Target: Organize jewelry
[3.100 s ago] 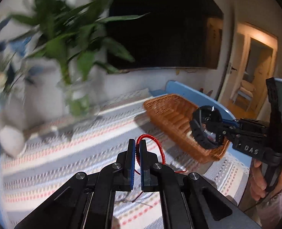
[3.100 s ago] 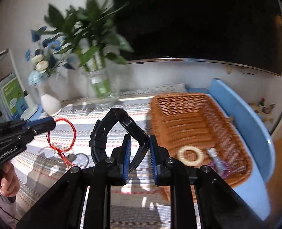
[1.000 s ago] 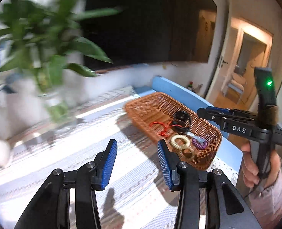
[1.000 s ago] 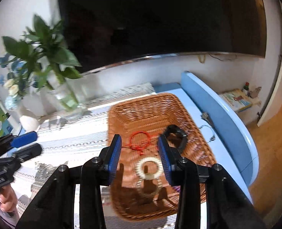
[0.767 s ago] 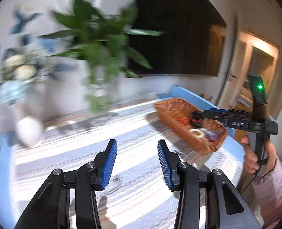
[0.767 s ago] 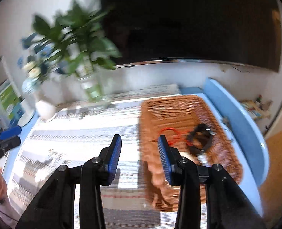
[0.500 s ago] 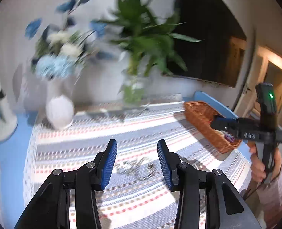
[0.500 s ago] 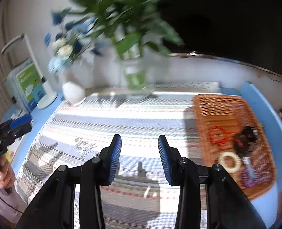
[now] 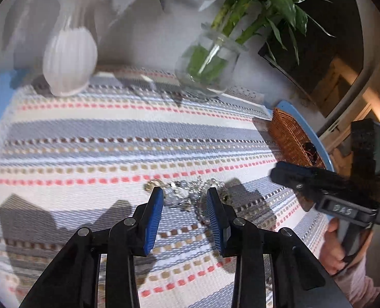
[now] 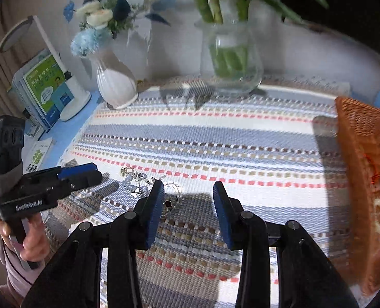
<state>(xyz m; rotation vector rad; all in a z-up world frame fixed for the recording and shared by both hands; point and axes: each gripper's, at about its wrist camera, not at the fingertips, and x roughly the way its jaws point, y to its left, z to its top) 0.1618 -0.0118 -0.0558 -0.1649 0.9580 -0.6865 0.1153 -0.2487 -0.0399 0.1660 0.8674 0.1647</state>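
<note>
Beaded chain jewelry tangled on woven cloth, between spread left tongs

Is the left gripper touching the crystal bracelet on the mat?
Cannot tell. In the left wrist view, the open left gripper frames the crystal bracelet, but blur hides contact.

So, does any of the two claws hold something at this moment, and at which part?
Nothing is held. The left claw and the right claw are both open and empty, above the beaded jewelry lying on the striped cloth.
</note>
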